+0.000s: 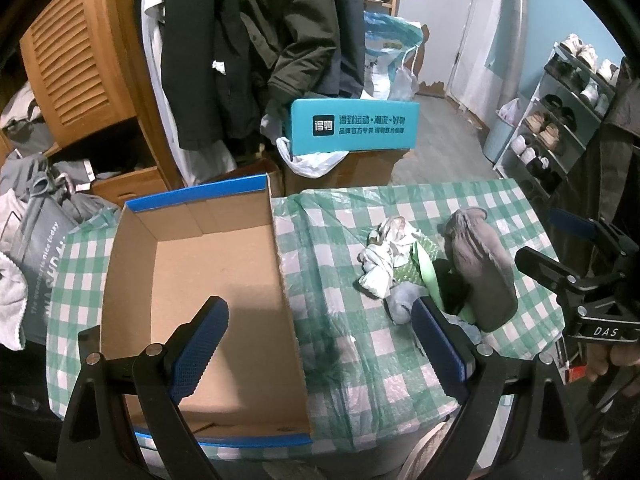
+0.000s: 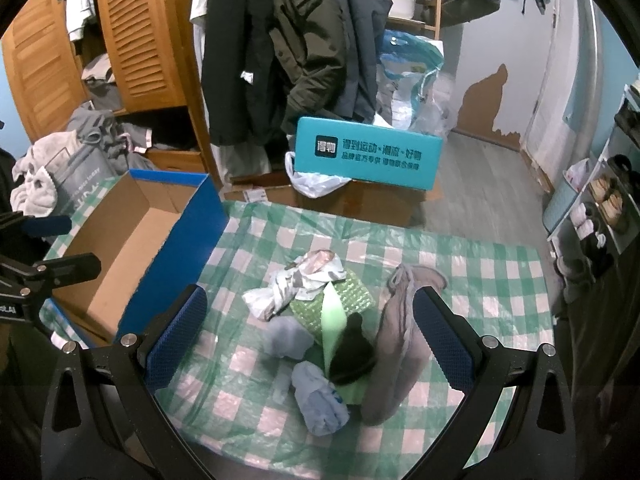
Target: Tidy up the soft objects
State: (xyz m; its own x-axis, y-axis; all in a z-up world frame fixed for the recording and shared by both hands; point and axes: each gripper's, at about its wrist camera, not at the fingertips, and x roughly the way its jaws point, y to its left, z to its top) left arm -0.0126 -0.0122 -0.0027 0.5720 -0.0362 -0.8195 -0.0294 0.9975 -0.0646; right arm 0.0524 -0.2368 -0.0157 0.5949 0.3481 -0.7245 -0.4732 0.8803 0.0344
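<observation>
1. Coats hang beside a louvred wooden wardrobe; a shoe rack lines the wall.
2. Green-checked tablecloth carries an open cardboard box, nothing visible inside.
3. Soft objects lie heaped right of the box.
4. Left gripper hovers, fingers spread, over the box edge.
5. Right gripper hangs wide apart above the heap.

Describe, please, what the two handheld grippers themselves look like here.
Both match: the left gripper and right gripper have black frames with triangular cutouts, silver bolts, and two fingers faced with blue textured pads. Seen from the left wrist view, the right one bears white "DAS" lettering. No cables are visible.
</observation>
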